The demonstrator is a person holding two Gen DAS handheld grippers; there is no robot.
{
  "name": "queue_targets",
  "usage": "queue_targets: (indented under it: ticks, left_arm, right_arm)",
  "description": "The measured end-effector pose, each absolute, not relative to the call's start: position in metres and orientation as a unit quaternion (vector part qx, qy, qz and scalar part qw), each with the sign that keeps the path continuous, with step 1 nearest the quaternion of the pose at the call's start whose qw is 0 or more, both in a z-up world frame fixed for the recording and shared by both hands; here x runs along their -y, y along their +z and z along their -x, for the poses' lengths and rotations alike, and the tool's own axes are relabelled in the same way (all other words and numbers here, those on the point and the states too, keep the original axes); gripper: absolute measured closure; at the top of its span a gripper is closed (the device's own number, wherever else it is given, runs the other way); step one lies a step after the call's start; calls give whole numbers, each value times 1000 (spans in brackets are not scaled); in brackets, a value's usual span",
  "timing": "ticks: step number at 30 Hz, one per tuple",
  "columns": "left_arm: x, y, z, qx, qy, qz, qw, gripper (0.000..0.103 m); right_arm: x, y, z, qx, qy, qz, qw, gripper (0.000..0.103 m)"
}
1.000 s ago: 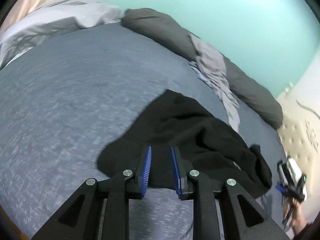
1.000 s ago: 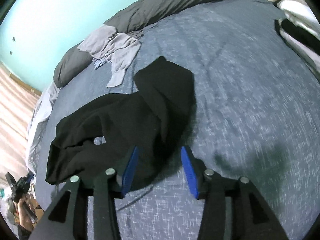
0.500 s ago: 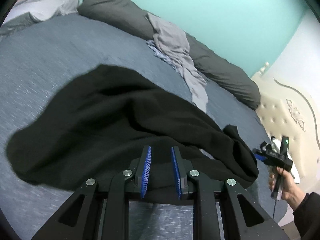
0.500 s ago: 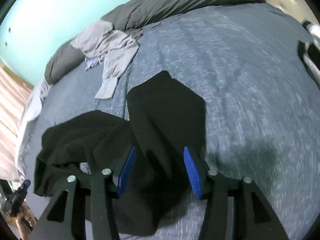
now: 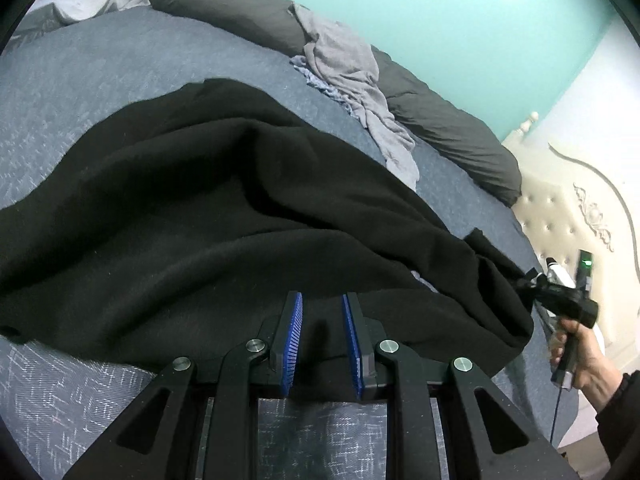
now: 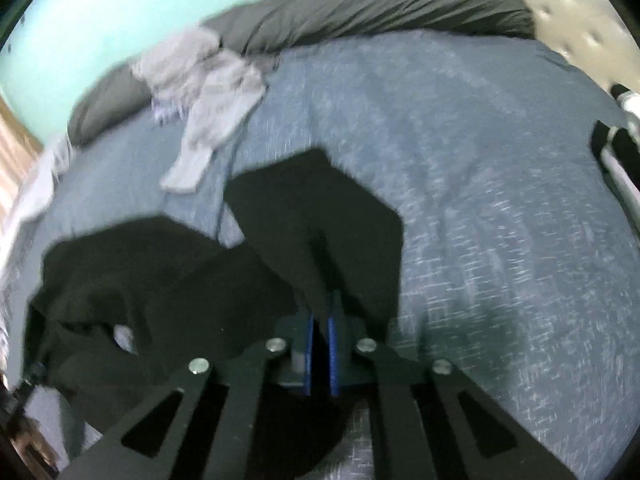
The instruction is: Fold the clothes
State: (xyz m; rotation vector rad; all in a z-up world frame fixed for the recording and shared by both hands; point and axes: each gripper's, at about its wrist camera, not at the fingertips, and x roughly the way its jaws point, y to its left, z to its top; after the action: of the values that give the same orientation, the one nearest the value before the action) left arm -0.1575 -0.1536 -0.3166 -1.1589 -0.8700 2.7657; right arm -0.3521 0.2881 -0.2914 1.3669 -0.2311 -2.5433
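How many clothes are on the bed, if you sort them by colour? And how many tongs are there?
Black clothes: 1, the black garment.
Light grey clothes: 1 heap, the grey clothing; I cannot tell if it is more than one piece.
Tongs: 2, the left tongs and the right tongs.
Total: 4.
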Motion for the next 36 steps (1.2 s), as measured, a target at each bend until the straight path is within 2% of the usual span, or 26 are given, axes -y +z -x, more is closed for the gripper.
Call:
queue_targets:
  ticks: [5,11,17,26,27,28,30,36]
  left_arm:
    - [155,-312,153,282,889,361,13,81]
    - [147,-307,149,277,891,359,25,81]
    - [139,-304,146,276,891,358,39,81]
    - [131,-306,150,271,891,361,45,81]
    - [130,-306,151,268,892,362,44,81]
    - [130,-306,152,266,892,363,44,81]
    - [130,-308,154,265,892,364,42,81]
    - [130,-309,155,262,892,366,43,81]
  right_arm:
    - [-325,-267,322,123,-888,-431,104,99]
    - [-382,-259,261,229,-891,-383,78,99]
    - [-411,-303,214,270,-869,-411,46,99]
    - [-414,-351,190,263,-845,-465,18,96]
    - [-414,-350,191,254,-847,-466,13,91]
    - [-415,-347,192,247,-850,-466,5,78]
    - [-418,-337,194,235,-857,-459,-14,61]
    - [-395,-305,215,160,-886,-436,16,59]
